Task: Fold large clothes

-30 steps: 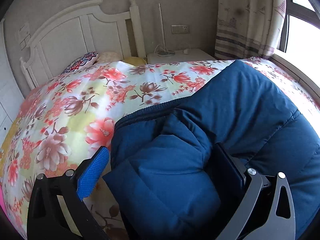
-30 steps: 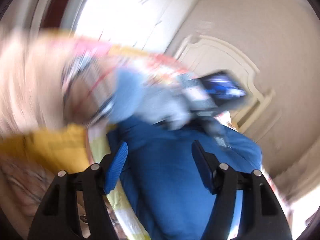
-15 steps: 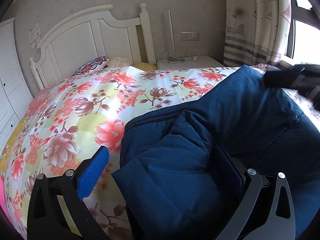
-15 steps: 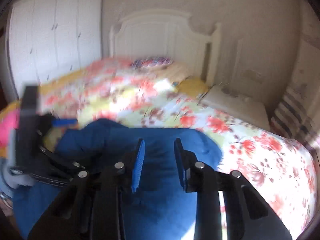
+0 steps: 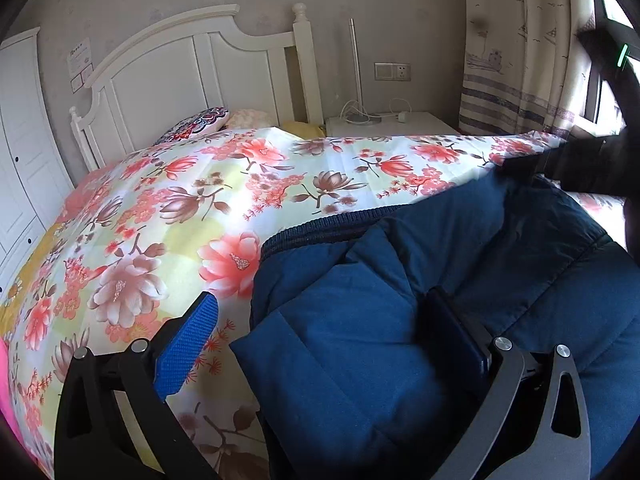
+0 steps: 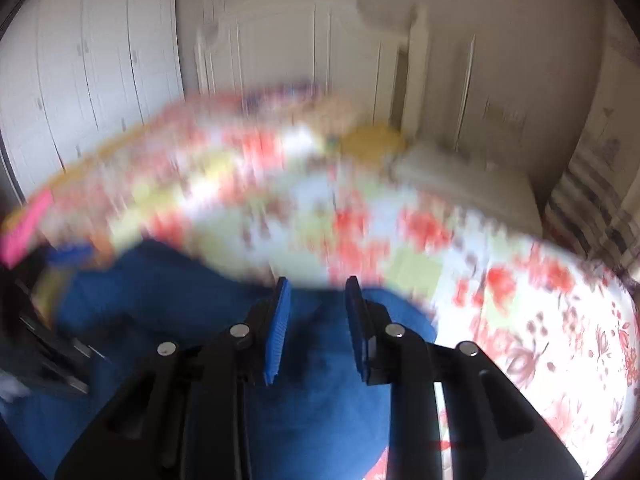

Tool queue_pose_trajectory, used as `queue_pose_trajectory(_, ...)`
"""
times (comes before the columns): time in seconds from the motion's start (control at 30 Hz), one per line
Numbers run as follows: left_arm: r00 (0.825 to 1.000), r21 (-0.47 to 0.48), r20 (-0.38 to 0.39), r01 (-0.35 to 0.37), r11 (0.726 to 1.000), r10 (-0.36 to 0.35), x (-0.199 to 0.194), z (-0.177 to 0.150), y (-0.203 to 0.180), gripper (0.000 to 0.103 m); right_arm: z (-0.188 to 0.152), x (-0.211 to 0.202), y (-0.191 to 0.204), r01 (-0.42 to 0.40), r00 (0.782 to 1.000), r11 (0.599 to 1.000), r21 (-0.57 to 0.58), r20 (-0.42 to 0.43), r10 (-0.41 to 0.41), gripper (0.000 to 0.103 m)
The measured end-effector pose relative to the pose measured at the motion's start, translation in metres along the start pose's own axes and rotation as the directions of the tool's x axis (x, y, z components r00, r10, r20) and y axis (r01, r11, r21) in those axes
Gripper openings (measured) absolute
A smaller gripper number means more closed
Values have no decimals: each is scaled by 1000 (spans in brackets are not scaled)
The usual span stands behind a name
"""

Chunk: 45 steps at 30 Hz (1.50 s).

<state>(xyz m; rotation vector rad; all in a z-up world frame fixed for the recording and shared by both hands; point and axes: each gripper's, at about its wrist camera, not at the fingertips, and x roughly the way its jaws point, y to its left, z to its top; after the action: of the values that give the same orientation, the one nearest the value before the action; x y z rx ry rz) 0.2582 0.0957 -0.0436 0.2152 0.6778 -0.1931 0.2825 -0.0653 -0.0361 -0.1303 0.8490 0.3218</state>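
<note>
navy padded jacket (image 5: 460, 280) spread on floral bed (image 5: 200, 208), 5 o'clock of headboard. left gripper (image 5: 320, 344) agape around folded corner, no pinch. right gripper (image 6: 316, 324) narrowed above far edge, gap clear. fabric bulky, soft, slick; best taken at ribbed hem.

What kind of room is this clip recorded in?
A bedroom, most likely in a home: a bed with a white headboard and floral cover, a nightstand beside it, and a curtain at the window.
</note>
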Motion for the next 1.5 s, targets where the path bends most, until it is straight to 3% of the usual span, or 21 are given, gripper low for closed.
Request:
queue_pose_trajectory(0.07,1000,-11,-8,-4,1000,4,2,0,2,99,1,0,-6,-16,1000,999,51,17,15,27)
queue_pose_trajectory(0.17,1000,-12,-7,-2,1000,2,1,0,3,99,13,-5,0,28,999,1000,-4,-35,-28,27)
queue_pose_trajectory(0.3,1000,-9,5,-11,1000,11,-1,-1,3,99,27,-34,-12,111,987,989,98,105,-122,40)
queue_pose_trajectory(0.33,1000,-13,5,-9,1000,9,-1,-1,3,99,23,-24,-14,133,987,986,102,76,-141,42)
queue_pose_trajectory(0.37,1000,-14,4,-7,1000,7,-1,-1,4,99,16,-3,-16,132,991,987,91,-17,-131,45)
queue_pose_trajectory(0.4,1000,-15,3,-9,1000,9,-1,-1,3,99,8,13,-18,88,994,991,96,-78,-81,47)
queue_pose_trajectory(0.47,1000,-16,2,-8,1000,8,-1,-1,4,99,4,13,-28,37,998,986,161,-47,-30,48)
queue_pose_trajectory(0.53,1000,-20,2,-5,1000,5,-1,-1,4,99,15,8,-16,114,992,991,76,-66,-109,48)
queue_pose_trajectory(0.6,1000,-22,2,-5,1000,5,-1,-1,5,99,29,-8,2,206,978,978,-13,-11,-206,48)
queue_pose_trajectory(0.63,1000,-24,1,-2,1000,2,-1,-1,5,99,36,-17,7,202,979,979,-22,21,-201,48)
queue_pose_trajectory(0.7,1000,-26,3,-2,1000,2,-1,-1,5,99,47,-33,23,115,991,993,-32,72,-112,48)
queue_pose_trajectory(0.77,1000,-27,5,-2,1000,2,-2,-1,5,99,51,-30,42,35,999,994,-107,32,-32,48)
queue_pose_trajectory(0.8,1000,-28,5,-1,1000,1,-2,-1,5,99,48,-18,55,10,999,986,-167,-31,-16,48)
queue_pose_trajectory(0.87,1000,-29,6,-1,1000,1,-2,-2,5,99,36,10,68,28,989,969,-244,-134,-62,48)
queue_pose_trajectory(0.97,1000,-38,-5,5,999,-6,-1,-2,7,99,39,11,58,5,988,984,-177,-150,-32,49)
queue_pose_trajectory(1.07,1000,-41,1,4,999,-4,-2,-2,8,99,49,-8,70,68,992,972,-227,-88,-90,50)
queue_pose_trajectory(1.17,1000,-47,6,4,999,-4,-2,-2,8,99,61,-21,82,8,1000,973,-231,-26,-15,50)
queue_pose_trajectory(1.27,1000,-44,7,-4,999,4,-4,-2,8,99,55,17,100,-29,984,951,-309,-175,-27,50)
queue_pose_trajectory(1.3,1000,-40,3,-9,999,9,-4,-2,9,99,53,26,98,-43,980,957,-286,-200,-16,51)
queue_pose_trajectory(1.4,999,-8,7,-43,999,43,-12,-1,11,99,56,23,87,-24,981,975,-220,-195,-20,65)
queue_pose_trajectory(1.5,992,-15,55,-113,993,114,-41,-3,24,99,53,-2,87,-8,993,973,-231,-115,-19,65)
